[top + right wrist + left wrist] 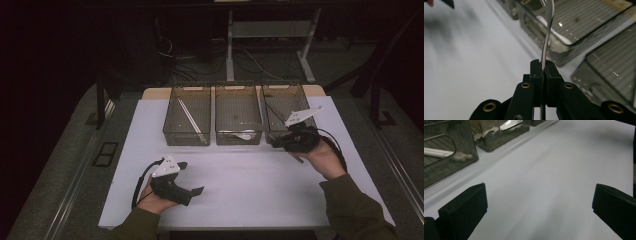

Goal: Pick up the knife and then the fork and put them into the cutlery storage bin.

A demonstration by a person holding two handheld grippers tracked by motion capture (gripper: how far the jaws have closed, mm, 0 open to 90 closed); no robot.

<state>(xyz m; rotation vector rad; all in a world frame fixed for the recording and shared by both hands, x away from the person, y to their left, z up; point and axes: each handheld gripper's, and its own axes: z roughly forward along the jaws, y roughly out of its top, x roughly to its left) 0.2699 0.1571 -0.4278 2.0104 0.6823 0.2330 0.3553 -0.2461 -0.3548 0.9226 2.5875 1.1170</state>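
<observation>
My right gripper (pixel 279 141) (pixel 543 66) is shut on the handle of a metal fork (pixel 547 30). The fork (pixel 261 126) sticks out to the left, in front of the gap between the middle bin (pixel 238 137) and the right bin (pixel 287 100). Its tines rise above a bin's rim in the right gripper view. My left gripper (pixel 191 177) (pixel 539 195) hovers low over the near left of the white table (pixel 250 195). Its jaws stand wide open with nothing between them.
Three dark see-through bins stand in a row at the back of the table. The left bin (pixel 187 132) (pixel 439 157) holds white sticks, and the middle bin (pixel 499 132) holds a white utensil. Dark floor, cables and table legs lie beyond.
</observation>
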